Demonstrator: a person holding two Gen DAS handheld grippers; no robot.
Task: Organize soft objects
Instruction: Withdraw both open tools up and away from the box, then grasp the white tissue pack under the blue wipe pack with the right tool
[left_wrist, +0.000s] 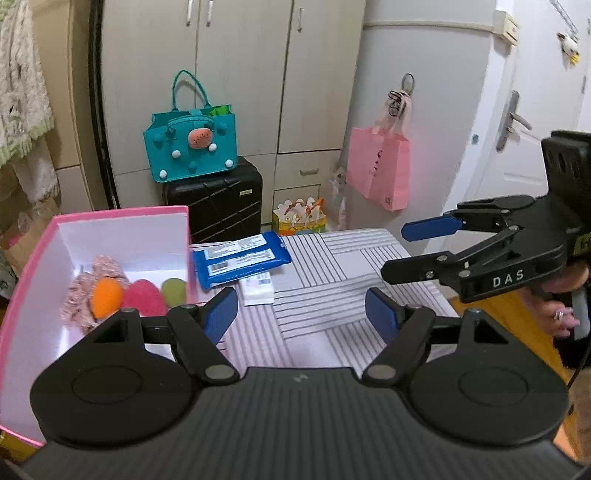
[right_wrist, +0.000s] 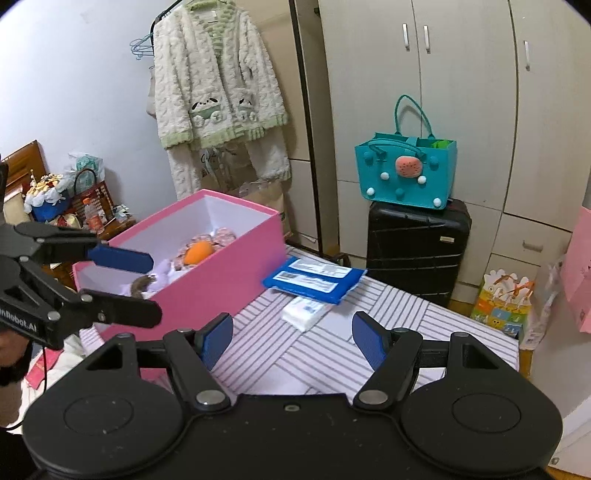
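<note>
A pink box (left_wrist: 33, 254) (right_wrist: 221, 273) stands at the table's left. In it lie an orange sponge (left_wrist: 106, 297) (right_wrist: 198, 252), a pink sponge (left_wrist: 144, 297), a green sponge (left_wrist: 173, 291) and a floral cloth (left_wrist: 105, 267). A blue pack (left_wrist: 240, 260) (right_wrist: 314, 278) and a small white tissue pack (left_wrist: 258, 290) (right_wrist: 304, 312) lie on the striped cloth beside the box. My left gripper (left_wrist: 301, 314) (right_wrist: 153, 284) is open and empty near the box. My right gripper (right_wrist: 291, 341) (left_wrist: 395, 247) is open and empty above the table's right.
The table has a striped cloth (left_wrist: 332, 280) (right_wrist: 388, 325). Behind it a teal bag (left_wrist: 190, 144) (right_wrist: 406, 173) sits on a black suitcase (left_wrist: 218, 206) (right_wrist: 417, 247). A pink bag (left_wrist: 378, 170) hangs on the right. A fleece jacket (right_wrist: 218, 85) hangs at the left.
</note>
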